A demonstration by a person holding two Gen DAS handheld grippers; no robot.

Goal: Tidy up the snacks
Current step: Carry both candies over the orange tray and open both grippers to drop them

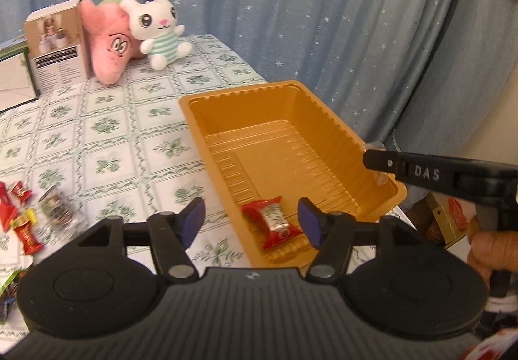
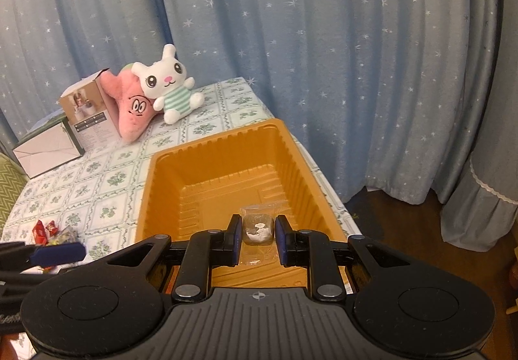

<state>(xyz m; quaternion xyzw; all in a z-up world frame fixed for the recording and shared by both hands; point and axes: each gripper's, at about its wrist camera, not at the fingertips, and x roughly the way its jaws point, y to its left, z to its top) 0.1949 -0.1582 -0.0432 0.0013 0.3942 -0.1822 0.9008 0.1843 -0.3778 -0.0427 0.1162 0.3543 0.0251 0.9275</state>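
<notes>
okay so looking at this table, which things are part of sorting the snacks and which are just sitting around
Part of the job:
orange tray
red candy lying in the tray
clear-wrapped snack in the right gripper
loose snack pile on the tablecloth

Just lying about:
white bunny plush
pink plush
cardboard box

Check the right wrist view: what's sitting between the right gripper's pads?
A clear-wrapped snack, pinched between the right gripper pads, above the orange tray. Right wrist view shows it.
</notes>
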